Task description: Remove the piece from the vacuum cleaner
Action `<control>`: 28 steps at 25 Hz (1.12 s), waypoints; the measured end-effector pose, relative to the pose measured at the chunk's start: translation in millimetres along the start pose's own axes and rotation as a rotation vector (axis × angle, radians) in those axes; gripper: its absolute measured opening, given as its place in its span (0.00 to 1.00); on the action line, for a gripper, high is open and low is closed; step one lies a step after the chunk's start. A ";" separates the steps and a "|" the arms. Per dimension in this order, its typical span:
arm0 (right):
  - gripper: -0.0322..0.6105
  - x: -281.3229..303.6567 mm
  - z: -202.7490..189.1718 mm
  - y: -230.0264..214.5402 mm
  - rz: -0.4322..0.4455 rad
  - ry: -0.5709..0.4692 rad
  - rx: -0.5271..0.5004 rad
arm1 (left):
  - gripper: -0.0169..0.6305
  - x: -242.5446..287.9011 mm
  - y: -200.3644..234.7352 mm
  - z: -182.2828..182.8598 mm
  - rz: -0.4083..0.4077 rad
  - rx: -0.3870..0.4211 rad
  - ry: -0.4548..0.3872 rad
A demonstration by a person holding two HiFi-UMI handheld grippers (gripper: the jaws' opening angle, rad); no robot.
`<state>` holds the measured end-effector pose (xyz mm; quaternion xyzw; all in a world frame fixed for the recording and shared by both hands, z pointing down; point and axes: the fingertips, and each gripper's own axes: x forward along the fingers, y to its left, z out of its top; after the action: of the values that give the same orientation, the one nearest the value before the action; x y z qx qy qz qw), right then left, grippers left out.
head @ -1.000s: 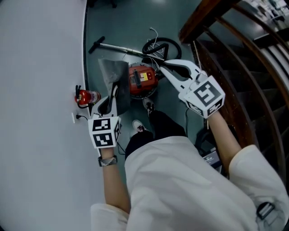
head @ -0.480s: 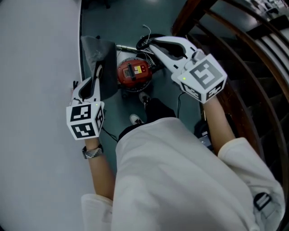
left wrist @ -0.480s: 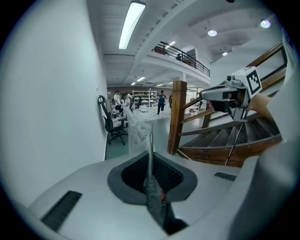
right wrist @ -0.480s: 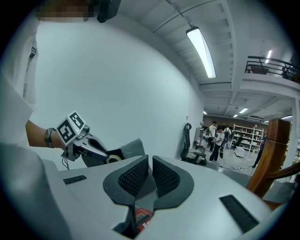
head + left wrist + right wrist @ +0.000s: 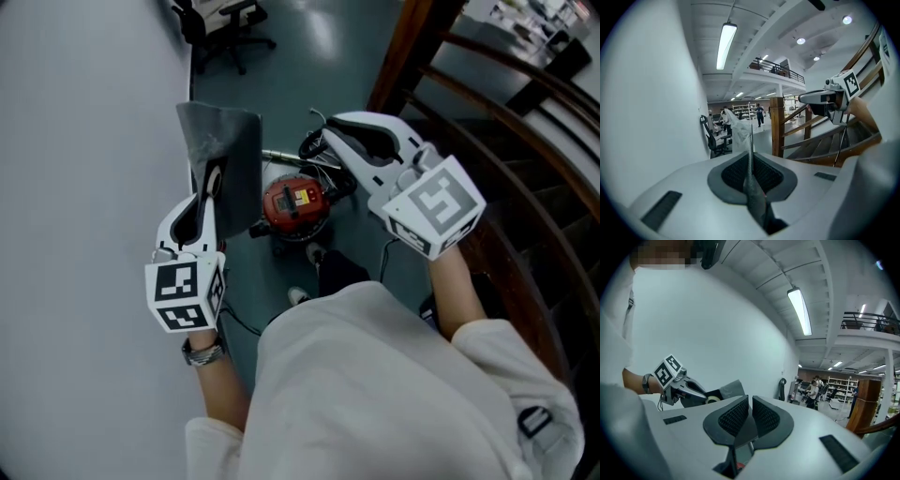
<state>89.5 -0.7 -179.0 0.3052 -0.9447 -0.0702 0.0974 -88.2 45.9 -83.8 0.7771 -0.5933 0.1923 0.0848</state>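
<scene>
Head view: both my hands have come up in the last second. My left gripper (image 5: 208,186) is clamped on the grey piece (image 5: 230,141), now well clear of the vacuum cleaner (image 5: 298,208) on the floor. My right gripper (image 5: 330,129) is closed and empty. Removal looks done.

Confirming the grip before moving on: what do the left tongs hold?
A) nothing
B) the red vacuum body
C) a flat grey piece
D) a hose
C: the left tongs are shut on the flat grey piece, apart from the red vacuum cleaner.
</scene>
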 end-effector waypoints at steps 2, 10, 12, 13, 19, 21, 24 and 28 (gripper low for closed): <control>0.12 0.4 11.5 -0.4 -0.006 -0.025 -0.019 | 0.07 -4.4 3.9 16.2 0.012 0.011 -0.043; 0.11 -4.6 14.9 7.1 -0.030 -0.032 -0.032 | 0.07 -25.0 5.7 46.3 0.019 0.046 -0.113; 0.10 -3.5 16.0 5.5 -0.038 -0.036 -0.035 | 0.07 -26.5 6.8 48.4 0.023 0.047 -0.118; 0.10 -2.9 15.7 4.9 -0.041 -0.034 -0.037 | 0.07 -26.9 7.2 49.3 0.026 0.047 -0.119; 0.10 2.1 12.7 10.0 -0.041 -0.024 -0.040 | 0.07 -30.0 10.7 49.5 0.032 0.046 -0.128; 0.10 4.7 11.9 12.5 -0.040 -0.025 -0.037 | 0.07 -31.5 13.5 48.0 0.035 0.042 -0.130; 0.10 6.4 10.9 13.1 -0.040 -0.024 -0.032 | 0.07 -31.8 14.5 44.8 0.033 0.040 -0.123; 0.10 7.9 10.1 14.4 -0.034 -0.021 -0.028 | 0.07 -32.1 16.1 44.8 0.040 0.044 -0.116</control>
<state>72.8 7.0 -184.9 0.3193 -0.9392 -0.0881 0.0902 -101.9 53.8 -139.1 0.7765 -0.6083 0.1617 0.0293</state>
